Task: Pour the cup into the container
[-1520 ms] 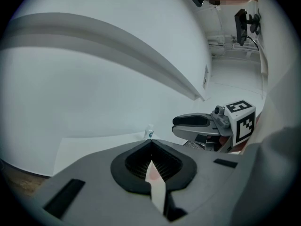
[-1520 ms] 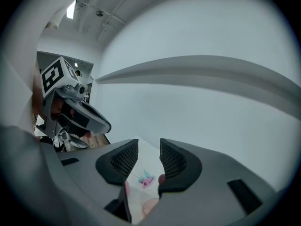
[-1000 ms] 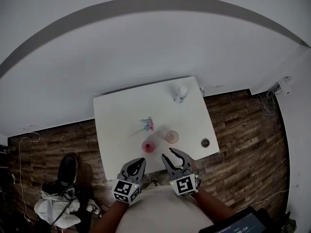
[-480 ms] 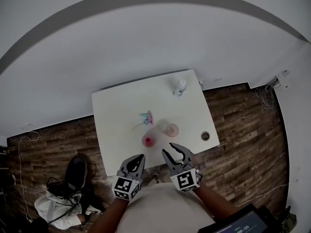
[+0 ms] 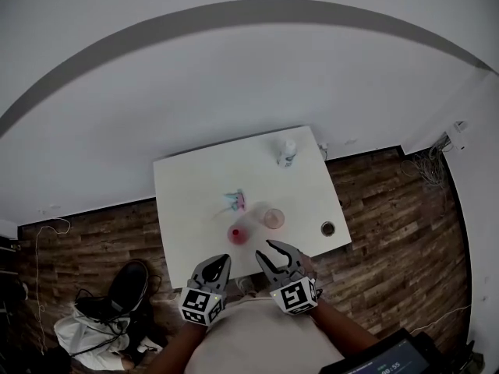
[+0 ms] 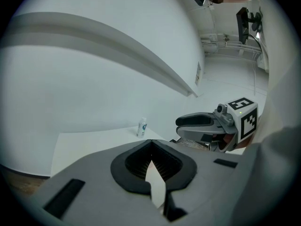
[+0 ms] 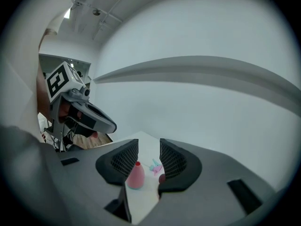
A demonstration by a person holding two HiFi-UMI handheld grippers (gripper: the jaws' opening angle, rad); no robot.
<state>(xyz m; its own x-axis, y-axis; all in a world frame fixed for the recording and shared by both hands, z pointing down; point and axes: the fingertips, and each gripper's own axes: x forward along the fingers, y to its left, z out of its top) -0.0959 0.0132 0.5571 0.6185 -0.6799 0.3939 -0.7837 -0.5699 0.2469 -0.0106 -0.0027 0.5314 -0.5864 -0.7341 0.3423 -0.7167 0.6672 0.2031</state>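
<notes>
Nothing on the bench (image 5: pixel 195 185) has shifted in the last second. The left tongs (image 5: pixel 224 260) stay pressed together and the right tongs (image 5: pixel 265 249) stay spread and empty. The cup (image 5: pixel 274 219) stands upright just ahead of the right tongs, beside the flask (image 5: pixel 236 234), so no pour is under way.

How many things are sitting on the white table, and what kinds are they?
Pink flask: 1
Pinkish cup: 1
White bottle: 1
Small pink-and-teal item: 1
Small dark round item: 1
Total: 5
</notes>
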